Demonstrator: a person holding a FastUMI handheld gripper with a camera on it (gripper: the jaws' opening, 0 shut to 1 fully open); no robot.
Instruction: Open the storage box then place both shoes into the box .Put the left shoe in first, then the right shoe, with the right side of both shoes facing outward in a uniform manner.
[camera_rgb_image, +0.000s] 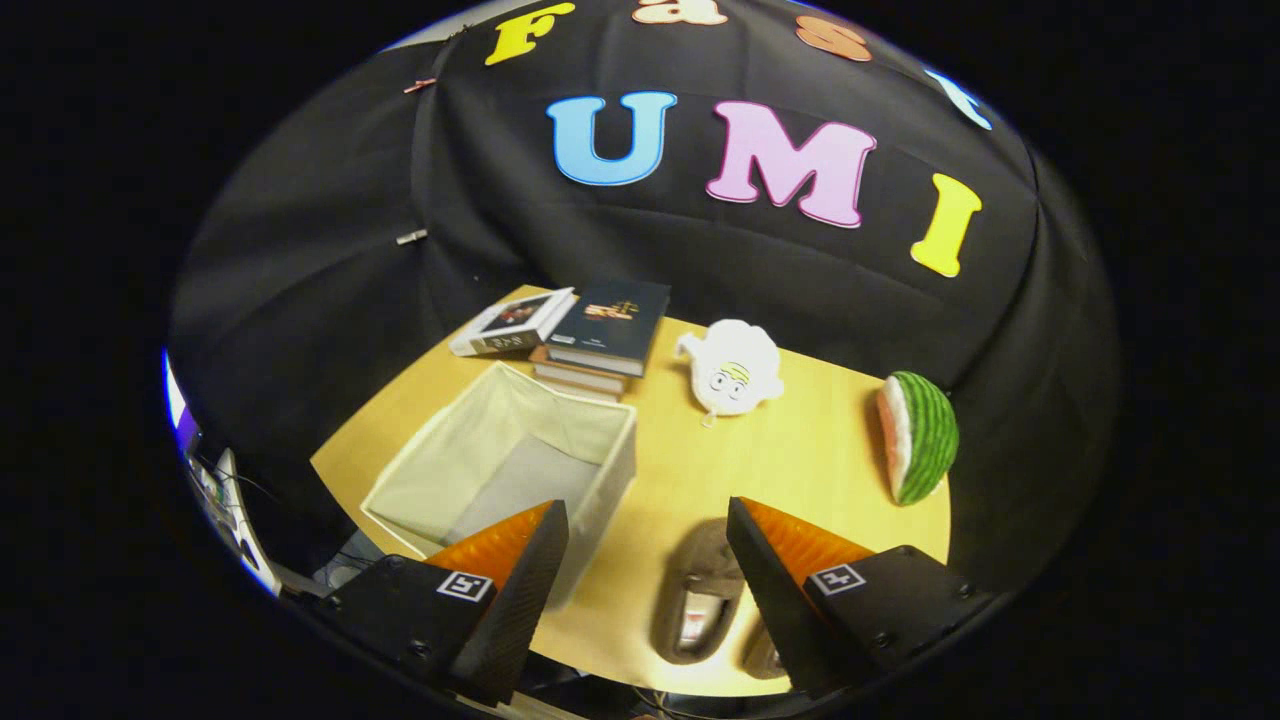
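Note:
An open beige fabric storage box (510, 455) stands on the wooden table (800, 450), just ahead of my left finger, and its inside is bare. Two brown shoes lie near the table's front edge. One shoe (698, 595) sits between my fingers, toe pointing away. The other shoe (763, 652) is mostly hidden behind my right finger. My gripper (648, 525) hovers above the table, open, with nothing held.
A stack of books (600, 340) lies behind the box. A white plush toy (732, 368) sits mid-table, and a watermelon-slice toy (918, 437) stands at the table's right edge. Cables and equipment (225, 495) sit off the table's left side.

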